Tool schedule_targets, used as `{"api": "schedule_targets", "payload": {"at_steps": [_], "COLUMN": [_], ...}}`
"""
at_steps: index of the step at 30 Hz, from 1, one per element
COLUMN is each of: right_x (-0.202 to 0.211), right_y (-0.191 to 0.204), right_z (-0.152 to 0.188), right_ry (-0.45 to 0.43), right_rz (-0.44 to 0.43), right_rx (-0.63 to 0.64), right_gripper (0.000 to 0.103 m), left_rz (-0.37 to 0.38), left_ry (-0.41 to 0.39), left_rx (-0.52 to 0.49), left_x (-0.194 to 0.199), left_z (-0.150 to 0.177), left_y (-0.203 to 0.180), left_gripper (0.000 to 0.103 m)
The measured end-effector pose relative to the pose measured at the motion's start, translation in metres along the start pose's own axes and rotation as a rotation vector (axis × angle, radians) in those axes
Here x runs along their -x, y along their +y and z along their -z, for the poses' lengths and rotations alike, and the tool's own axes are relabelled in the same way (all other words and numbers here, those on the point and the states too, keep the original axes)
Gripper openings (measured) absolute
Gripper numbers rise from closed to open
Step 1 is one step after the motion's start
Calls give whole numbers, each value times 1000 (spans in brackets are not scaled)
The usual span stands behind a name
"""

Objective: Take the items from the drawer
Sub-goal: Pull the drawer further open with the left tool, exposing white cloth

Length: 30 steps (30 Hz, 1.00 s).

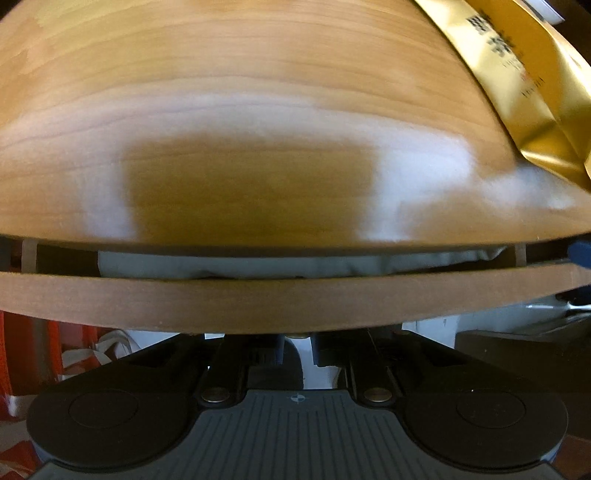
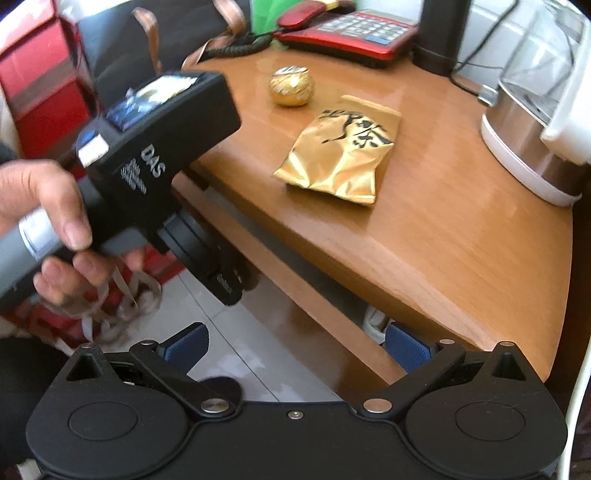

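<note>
Left wrist view looks straight down over the front edge of the table point(image 1: 221, 110), and right below it the drawer point(image 1: 258, 299) stands open just a crack. In that slot a pale grey bundle point(image 1: 258, 264) shows, still inside; what it is cannot be made out. The left gripper point(image 1: 297, 338) has its jaws drawn nearly together around a small brass knob point(image 1: 296, 336) on the drawer front, and they appear to pinch it, though the lip hides the tips.

Over to the right wrist view: a hand point(image 2: 55, 221) holds the left gripper pointing down at the drawer face beneath the table edge. The right gripper point(image 2: 297, 345) hangs by the near corner with its blue pads spread wide and nothing between them.

Already up on the table are a gold tea packet point(image 2: 343, 155), mid-table and a little back from the front edge, and a gold foil ball point(image 2: 291, 86) behind it, toward the far edge by the red telephone point(image 2: 351, 29).

The step in hand looks like pulling the drawer out. Done well, that means a firm pinch on the knob and a straight, level pull away from the table, no twisting, or the tips slide off. Open it wide enough for the right gripper to drop in over the bundle from above.
</note>
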State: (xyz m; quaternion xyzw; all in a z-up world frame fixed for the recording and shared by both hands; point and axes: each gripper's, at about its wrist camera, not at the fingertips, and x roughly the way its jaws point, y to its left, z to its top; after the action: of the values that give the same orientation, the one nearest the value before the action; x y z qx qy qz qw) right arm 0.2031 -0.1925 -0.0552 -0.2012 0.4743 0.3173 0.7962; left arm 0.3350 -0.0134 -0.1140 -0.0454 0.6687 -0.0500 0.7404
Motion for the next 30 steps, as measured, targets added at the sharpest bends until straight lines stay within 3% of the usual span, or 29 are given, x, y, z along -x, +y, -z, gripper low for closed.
{"api": "schedule_targets", "payload": {"at_steps": [25, 28, 30], "right_x": [13, 16, 17], "right_y": [23, 26, 27], "right_z": [20, 23, 25], "right_ry": [85, 95, 105], "right_rz": [-99, -115, -128], "right_rx": [60, 71, 72], "right_gripper": [103, 103, 103], "left_rz": [22, 28, 26], "left_ry": [71, 79, 85], "left_rx": [-74, -81, -90], "left_x": [15, -15, -21], "left_z": [8, 34, 9], "left_y": [8, 2, -1], "left_gripper": [13, 13, 13]}}
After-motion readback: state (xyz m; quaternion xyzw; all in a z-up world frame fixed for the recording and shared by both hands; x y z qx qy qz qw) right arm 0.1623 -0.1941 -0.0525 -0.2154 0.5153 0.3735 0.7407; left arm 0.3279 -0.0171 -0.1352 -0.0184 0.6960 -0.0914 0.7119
